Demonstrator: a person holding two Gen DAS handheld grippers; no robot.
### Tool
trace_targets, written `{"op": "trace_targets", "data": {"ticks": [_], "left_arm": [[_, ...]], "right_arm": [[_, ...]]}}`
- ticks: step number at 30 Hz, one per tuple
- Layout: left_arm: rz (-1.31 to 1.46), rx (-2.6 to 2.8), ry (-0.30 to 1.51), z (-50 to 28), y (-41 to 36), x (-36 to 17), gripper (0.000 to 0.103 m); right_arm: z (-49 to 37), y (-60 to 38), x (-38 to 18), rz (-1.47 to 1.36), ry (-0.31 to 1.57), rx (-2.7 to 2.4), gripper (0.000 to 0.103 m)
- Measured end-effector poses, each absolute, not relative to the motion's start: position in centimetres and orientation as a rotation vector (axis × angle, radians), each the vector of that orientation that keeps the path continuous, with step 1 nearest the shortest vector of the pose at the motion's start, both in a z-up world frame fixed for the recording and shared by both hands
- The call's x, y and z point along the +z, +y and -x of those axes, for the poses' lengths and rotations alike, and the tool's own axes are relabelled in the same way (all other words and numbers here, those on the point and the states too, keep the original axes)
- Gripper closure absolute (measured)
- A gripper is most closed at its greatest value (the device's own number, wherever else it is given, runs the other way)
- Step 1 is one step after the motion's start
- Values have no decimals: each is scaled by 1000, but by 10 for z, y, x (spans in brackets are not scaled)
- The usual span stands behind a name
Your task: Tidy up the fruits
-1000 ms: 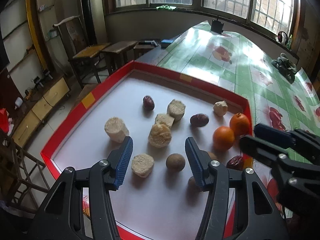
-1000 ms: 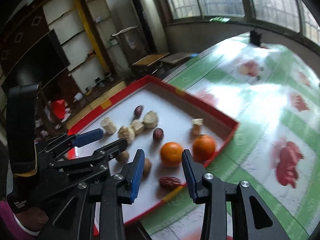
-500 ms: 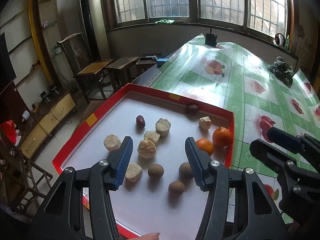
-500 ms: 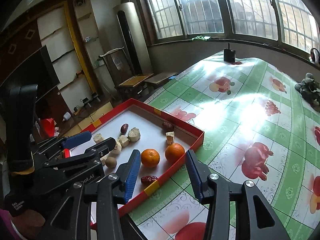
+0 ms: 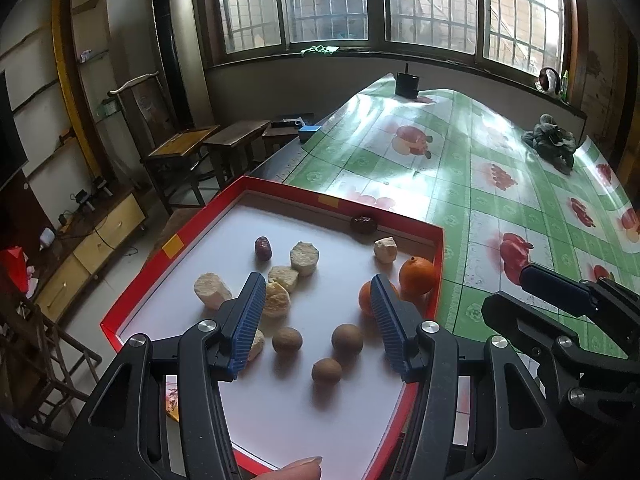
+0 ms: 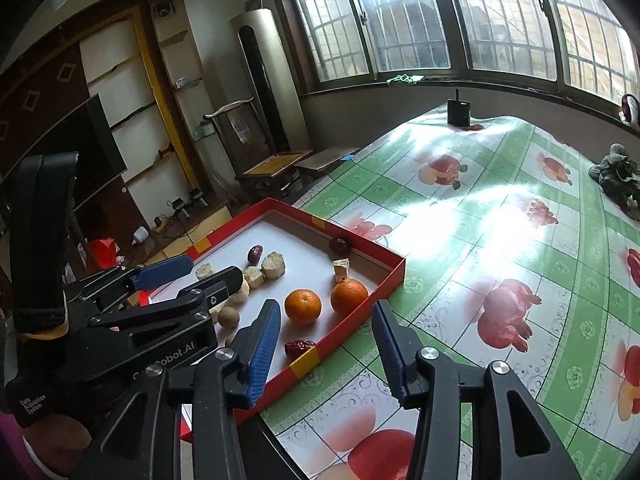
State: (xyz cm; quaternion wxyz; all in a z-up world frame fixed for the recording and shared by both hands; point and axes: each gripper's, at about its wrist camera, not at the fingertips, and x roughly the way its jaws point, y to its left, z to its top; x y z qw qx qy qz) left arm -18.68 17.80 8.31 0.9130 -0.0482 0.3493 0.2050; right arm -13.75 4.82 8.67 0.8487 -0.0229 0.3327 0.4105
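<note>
Both held above the near end of the red tray (image 5: 136,280), nothing gripped: left gripper (image 5: 316,320) with jaws parted and empty over the three small brown round fruits (image 5: 347,338), right gripper (image 6: 324,344) with jaws apart and empty over the tray's right rim. Inside the tray on the green-checked worktop (image 6: 480,208): two oranges (image 6: 303,306) side by side near the right wall, pale chunks (image 5: 304,258) clustered mid-tray, dark red dates (image 5: 263,248) scattered, one (image 6: 299,347) by the near corner.
</note>
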Motion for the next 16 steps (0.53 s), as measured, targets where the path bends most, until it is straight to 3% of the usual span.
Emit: {"op": "trace_targets", "data": {"ticks": [16], "left_arm": [[97, 432, 722, 184, 175, 80, 48]], "right_arm": [[131, 45, 84, 35, 722, 872, 57]]}}
